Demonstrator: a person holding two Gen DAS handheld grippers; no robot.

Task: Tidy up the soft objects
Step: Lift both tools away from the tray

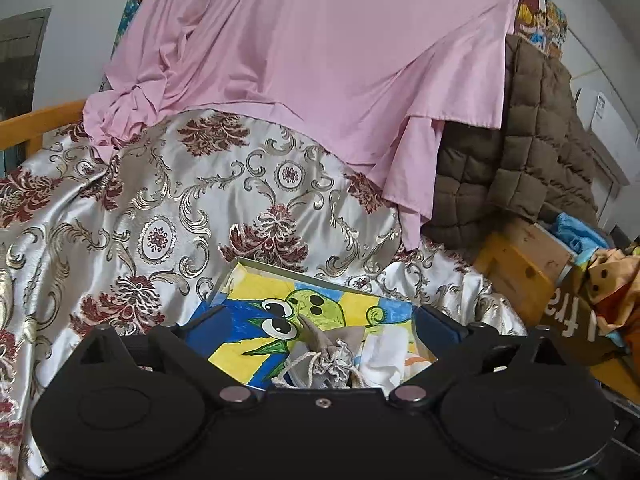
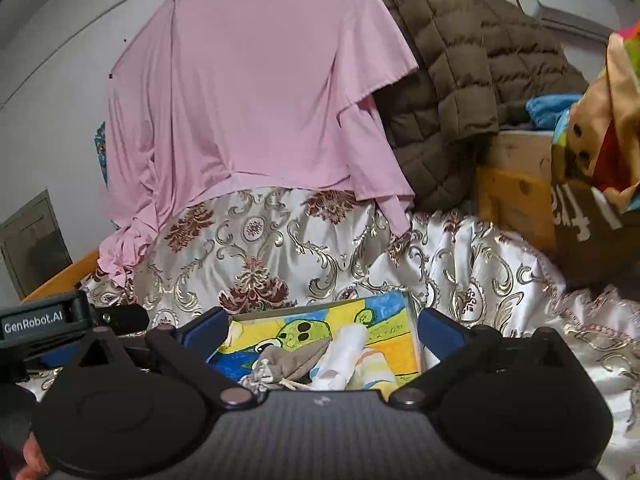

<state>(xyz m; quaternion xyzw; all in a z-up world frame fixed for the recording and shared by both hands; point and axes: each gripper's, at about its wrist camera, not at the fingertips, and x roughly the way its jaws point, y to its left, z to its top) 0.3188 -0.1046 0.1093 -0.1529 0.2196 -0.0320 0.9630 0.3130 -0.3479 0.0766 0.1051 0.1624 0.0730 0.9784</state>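
One glossy brocade bedspread (image 1: pixel 168 216) lies under everything, a smooth pink sheet (image 1: pixel 304 60) and a quilted brown jacket (image 1: pixel 532 136) hanging behind it. On it sits one shallow tray (image 2: pixel 404 300) (frog drawing inside) holding one grey drawstring pouch (image 2: pixel 288 360) and two rolled cloths (image 2: pixel 348 346). Left gripper (image 1: pixel 320 320) and right gripper (image 2: pixel 322 326) both gape wide, holding nothing.
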